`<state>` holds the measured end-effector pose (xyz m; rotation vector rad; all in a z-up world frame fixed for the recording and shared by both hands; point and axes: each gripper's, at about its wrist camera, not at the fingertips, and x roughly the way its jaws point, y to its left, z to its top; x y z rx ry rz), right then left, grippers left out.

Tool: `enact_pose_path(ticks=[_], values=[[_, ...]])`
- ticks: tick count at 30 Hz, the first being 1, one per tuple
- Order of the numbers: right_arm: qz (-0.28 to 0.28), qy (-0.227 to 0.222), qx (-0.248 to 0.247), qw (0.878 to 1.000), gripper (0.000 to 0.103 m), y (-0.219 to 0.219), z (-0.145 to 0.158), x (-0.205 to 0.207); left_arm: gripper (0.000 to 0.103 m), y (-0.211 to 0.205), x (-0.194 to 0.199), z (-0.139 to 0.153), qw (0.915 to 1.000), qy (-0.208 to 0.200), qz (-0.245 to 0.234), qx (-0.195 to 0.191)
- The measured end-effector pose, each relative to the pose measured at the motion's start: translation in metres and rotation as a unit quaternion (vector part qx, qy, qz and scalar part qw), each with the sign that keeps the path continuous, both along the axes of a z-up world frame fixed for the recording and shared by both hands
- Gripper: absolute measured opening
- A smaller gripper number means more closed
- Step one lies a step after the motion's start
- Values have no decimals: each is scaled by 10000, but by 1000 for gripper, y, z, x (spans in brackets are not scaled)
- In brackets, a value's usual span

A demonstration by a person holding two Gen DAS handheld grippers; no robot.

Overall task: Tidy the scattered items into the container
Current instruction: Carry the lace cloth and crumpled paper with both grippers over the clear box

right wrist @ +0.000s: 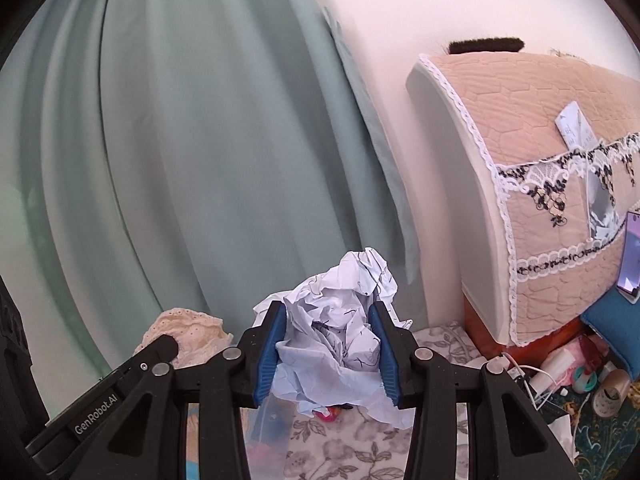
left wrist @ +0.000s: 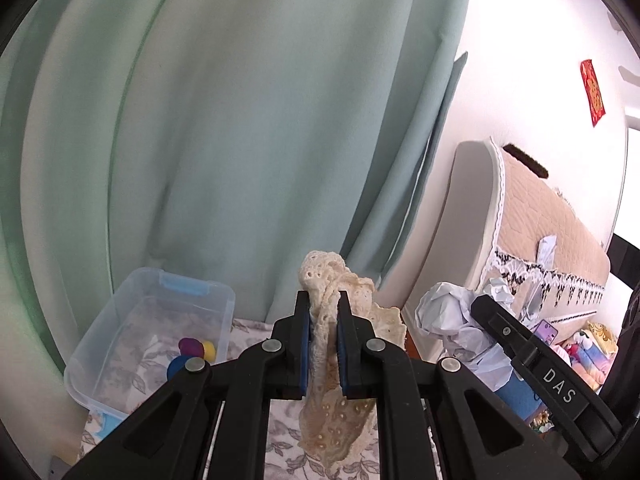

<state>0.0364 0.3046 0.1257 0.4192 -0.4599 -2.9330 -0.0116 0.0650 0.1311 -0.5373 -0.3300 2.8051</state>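
My left gripper [left wrist: 324, 320] is shut on a cream lace cloth [left wrist: 332, 408], held up above the floral surface. The cloth also shows in the right wrist view [right wrist: 188, 332]. My right gripper [right wrist: 328, 344] is shut on a crumpled white paper ball [right wrist: 344, 336], also held in the air. In the left wrist view the paper [left wrist: 448, 316] and the right gripper are to the right. A clear plastic container [left wrist: 120, 344] with blue latches sits low left, holding small coloured pieces [left wrist: 192, 352].
A green curtain [left wrist: 240, 120] hangs close behind. A cabinet with a beige quilted lace cover [right wrist: 540, 200] stands to the right. Tape rolls, cables and small clutter [right wrist: 592, 384] lie at the lower right. The floral cloth surface [right wrist: 340, 452] is below.
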Motion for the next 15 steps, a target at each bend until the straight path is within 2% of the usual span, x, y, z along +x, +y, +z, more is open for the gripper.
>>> enact_pose_path(ticks=[7,15], values=[[202,85,130,9997,46,-23,7,0,11,-24,4,4,9997,106,195,104],[446,-19,317,9985,46,-55,2,-8,11,-56,2,-1,9987,97,446,236]])
